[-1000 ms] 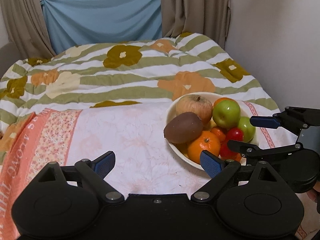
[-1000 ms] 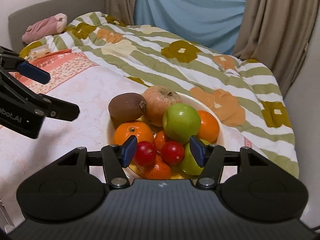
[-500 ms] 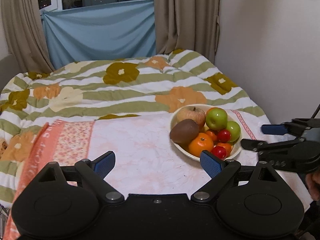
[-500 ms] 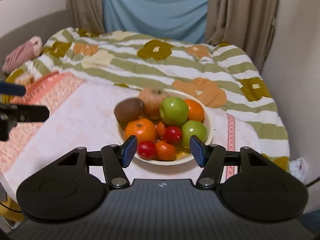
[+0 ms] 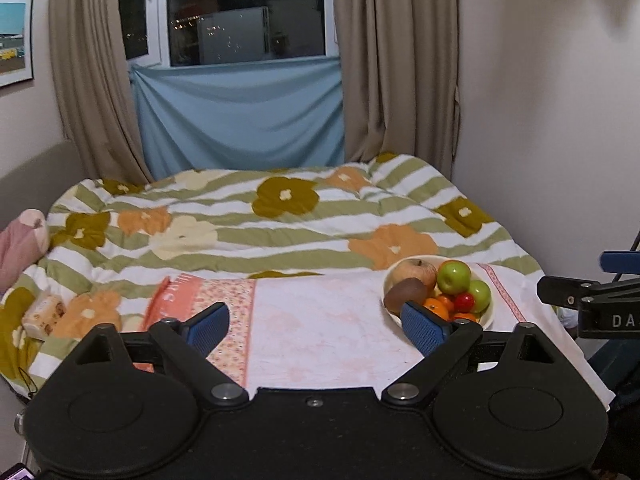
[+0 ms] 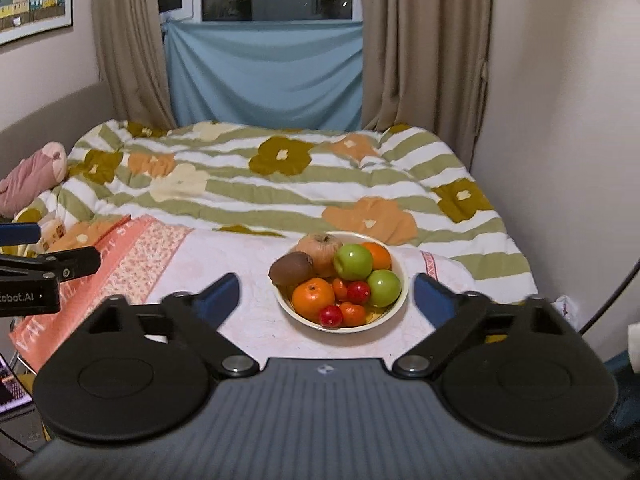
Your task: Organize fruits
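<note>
Both claws empty, jaws opening, well short of bowl (image 6: pixel 401 280); heaped kiwi (image 6: pixel 291 268) could roll off if nudged

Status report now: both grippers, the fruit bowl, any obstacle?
Left gripper and right gripper opening, nothing between jaws. Fruit bowl full, on the bed, untouched. Nothing in the way.

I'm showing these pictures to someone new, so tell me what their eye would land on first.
First comes the pale bowl, heaped with green apples, oranges, small red fruits and a brown kiwi, standing on the pinkish cloth at the bed's near end. Behind it spreads the green-striped flowered quilt. Low in each view, the left gripper and right gripper are opening, with nothing between their fingers.
</note>
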`<control>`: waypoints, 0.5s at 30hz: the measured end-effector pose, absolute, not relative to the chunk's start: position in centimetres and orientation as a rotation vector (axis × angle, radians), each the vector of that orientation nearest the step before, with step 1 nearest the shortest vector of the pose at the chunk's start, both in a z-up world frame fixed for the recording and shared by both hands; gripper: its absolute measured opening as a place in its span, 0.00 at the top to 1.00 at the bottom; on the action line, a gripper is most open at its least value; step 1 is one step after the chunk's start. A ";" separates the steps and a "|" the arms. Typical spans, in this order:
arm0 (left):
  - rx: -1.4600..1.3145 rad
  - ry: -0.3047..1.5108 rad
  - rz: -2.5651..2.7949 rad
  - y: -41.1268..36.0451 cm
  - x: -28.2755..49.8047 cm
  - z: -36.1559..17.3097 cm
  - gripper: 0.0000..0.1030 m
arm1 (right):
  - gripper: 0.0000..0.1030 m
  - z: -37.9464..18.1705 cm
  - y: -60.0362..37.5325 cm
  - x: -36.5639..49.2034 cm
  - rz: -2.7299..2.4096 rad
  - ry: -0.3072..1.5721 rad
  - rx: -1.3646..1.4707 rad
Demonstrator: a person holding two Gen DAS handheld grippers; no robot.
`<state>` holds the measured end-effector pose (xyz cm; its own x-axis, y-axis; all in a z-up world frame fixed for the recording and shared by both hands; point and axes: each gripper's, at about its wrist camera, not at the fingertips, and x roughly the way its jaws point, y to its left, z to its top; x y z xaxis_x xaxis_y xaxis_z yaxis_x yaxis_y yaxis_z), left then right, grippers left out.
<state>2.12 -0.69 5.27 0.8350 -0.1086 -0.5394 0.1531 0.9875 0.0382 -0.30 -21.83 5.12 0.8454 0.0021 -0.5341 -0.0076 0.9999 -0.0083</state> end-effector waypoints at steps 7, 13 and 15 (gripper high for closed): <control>0.058 0.559 -0.117 0.4 0.0 5.2 0.00 | 0.00 4.9 -20.7 -2.3 -0.025 0.589 -0.031; 0.076 0.560 -0.112 0.3 -1.2 4.7 0.00 | 0.00 4.5 -20.8 -3.5 -0.035 0.610 0.006; 0.079 0.563 -0.111 0.3 -1.3 4.6 0.00 | 0.00 4.5 -20.9 -3.6 -0.041 0.612 0.007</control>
